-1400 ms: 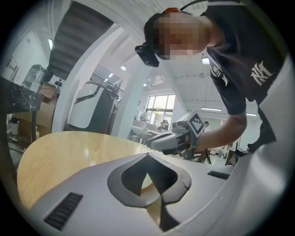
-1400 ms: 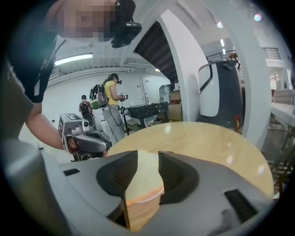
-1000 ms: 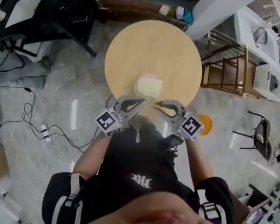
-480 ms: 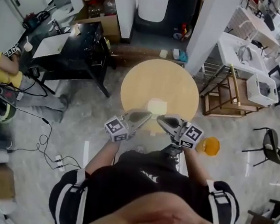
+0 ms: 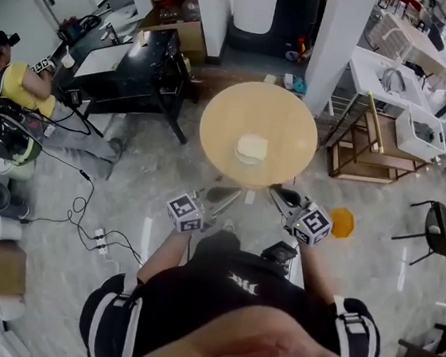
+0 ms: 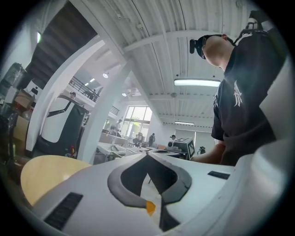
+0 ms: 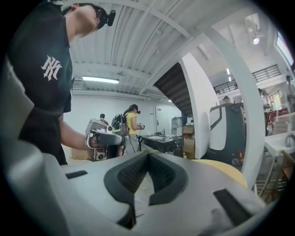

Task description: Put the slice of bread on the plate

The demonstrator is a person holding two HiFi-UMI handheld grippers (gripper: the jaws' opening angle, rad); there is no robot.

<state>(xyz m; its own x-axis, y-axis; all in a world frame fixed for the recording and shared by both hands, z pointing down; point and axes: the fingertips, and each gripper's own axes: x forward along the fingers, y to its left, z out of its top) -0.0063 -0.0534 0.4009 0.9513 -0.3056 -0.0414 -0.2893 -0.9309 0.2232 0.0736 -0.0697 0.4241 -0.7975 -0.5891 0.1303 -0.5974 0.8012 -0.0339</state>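
Observation:
A pale slice of bread (image 5: 252, 146) lies on a small plate (image 5: 241, 159) on the round wooden table (image 5: 281, 120). Both grippers hang off the table's near edge, close to my body and apart from the bread. My left gripper (image 5: 234, 194) is shut with nothing in it, and its tips (image 6: 147, 155) meet. My right gripper (image 5: 274, 192) is shut and empty too, with its pads closed together (image 7: 147, 154). The table's edge (image 6: 44, 170) shows at the left of the left gripper view. The bread is in neither gripper view.
An orange object (image 5: 341, 222) lies on the floor right of the table. A white pillar (image 5: 334, 42) and a wooden rack (image 5: 366, 150) stand at the right. A black desk (image 5: 128, 67), a seated person in yellow (image 5: 14, 82) and floor cables (image 5: 82, 222) are at the left.
Both grippers have drawn back from the table's near edge towards my body and risen. The table looks smaller and farther. The bread stays on the plate.

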